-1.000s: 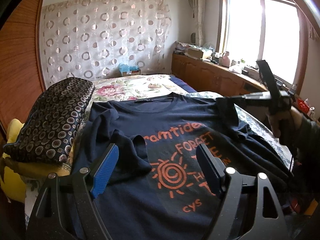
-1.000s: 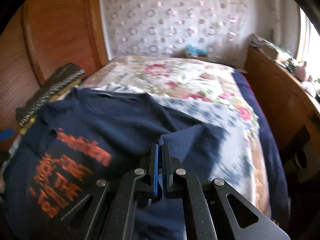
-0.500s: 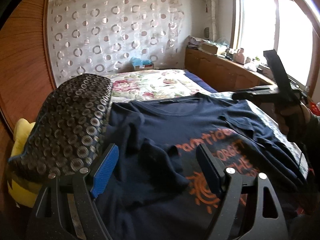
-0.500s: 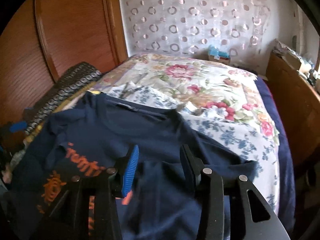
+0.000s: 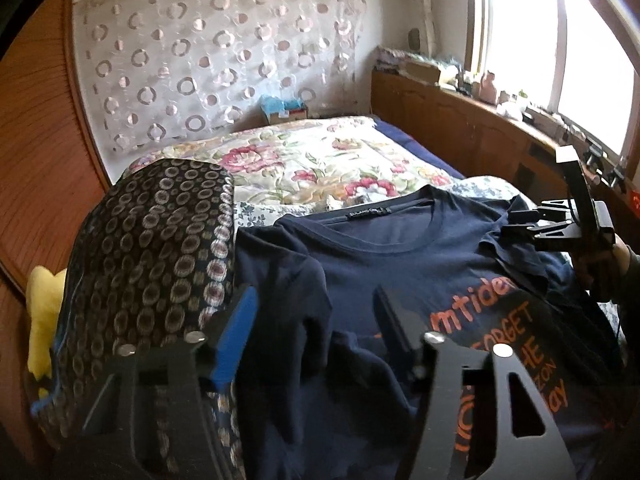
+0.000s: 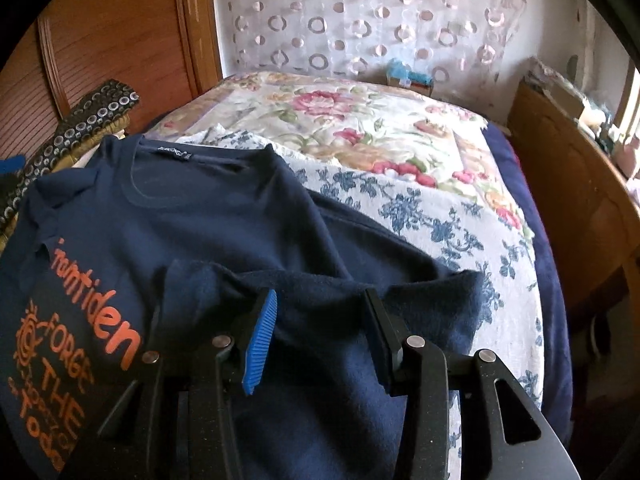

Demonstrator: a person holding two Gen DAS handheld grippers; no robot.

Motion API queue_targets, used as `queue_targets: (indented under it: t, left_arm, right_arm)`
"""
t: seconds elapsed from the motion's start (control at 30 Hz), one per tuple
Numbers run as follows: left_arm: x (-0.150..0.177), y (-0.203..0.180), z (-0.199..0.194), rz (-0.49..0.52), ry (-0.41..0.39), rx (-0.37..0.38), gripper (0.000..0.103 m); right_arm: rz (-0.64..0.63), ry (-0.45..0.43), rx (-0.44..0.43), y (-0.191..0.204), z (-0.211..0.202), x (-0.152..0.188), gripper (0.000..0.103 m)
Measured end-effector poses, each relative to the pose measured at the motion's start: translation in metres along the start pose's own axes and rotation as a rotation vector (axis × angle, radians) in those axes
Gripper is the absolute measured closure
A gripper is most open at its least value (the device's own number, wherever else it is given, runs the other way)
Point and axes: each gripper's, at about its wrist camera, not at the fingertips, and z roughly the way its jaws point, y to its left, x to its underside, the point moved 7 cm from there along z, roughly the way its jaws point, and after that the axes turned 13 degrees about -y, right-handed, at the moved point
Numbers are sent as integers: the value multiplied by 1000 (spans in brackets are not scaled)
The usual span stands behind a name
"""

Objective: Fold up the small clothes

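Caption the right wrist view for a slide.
Right gripper, jaws open, over the folded-in sleeve of a navy T-shirt on a floral bed.

Left gripper [image 5: 316, 320] and right gripper [image 6: 320, 332] hover, jaws spread.

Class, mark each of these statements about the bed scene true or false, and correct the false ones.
1. The T-shirt is navy with orange print. True.
2. The right gripper is shut on a sleeve. False: it is open, holding nothing.
3. The left gripper is open. True.
4. The T-shirt lies on a bare wooden floor. False: it lies on the floral bedspread.
5. A circle-patterned pillow lies beside the T-shirt. True.
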Motion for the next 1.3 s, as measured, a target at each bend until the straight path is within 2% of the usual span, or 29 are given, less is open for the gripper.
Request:
queue_targets:
  t: [0.1, 0.33, 0.57, 0.73, 0.77, 0.8, 0.87, 1.0, 1.13, 1.3]
  left_arm:
    - [-7, -3, 13, 40, 42, 3, 51]
    - [-13, -9, 45, 120, 160, 23, 52]
    - [3, -6, 75, 149, 293, 6, 61]
    - [15, -1, 83, 168, 354, -12, 61]
    - [17, 0, 83, 172, 361, -14, 65]
    - [18, 0, 84, 173, 363, -14, 79]
    - [16, 2, 81, 161, 353, -7, 96]
    - [-11, 15, 63, 99, 229, -35, 99]
    - [-40, 42, 39, 28, 97, -101, 100]
    - [-47, 64, 19, -16, 24, -139, 101]
  right_arm:
    - [-1, -8, -1, 3, 4, -1, 57]
    - [10, -14, -22, 2, 2, 3, 52]
    - [13, -18, -27, -1, -7, 4, 51]
    - [13, -19, -29, -1, -7, 4, 50]
    - [13, -19, -30, -1, -7, 4, 50]
    - [13, -19, -30, -1, -7, 4, 49]
    - [13, -20, -30, -1, -7, 4, 49]
    - [9, -26, -30, -1, -6, 4, 49]
    - [9, -26, -30, -1, -6, 4, 48]
    - [7, -26, -30, -1, -6, 5, 48]
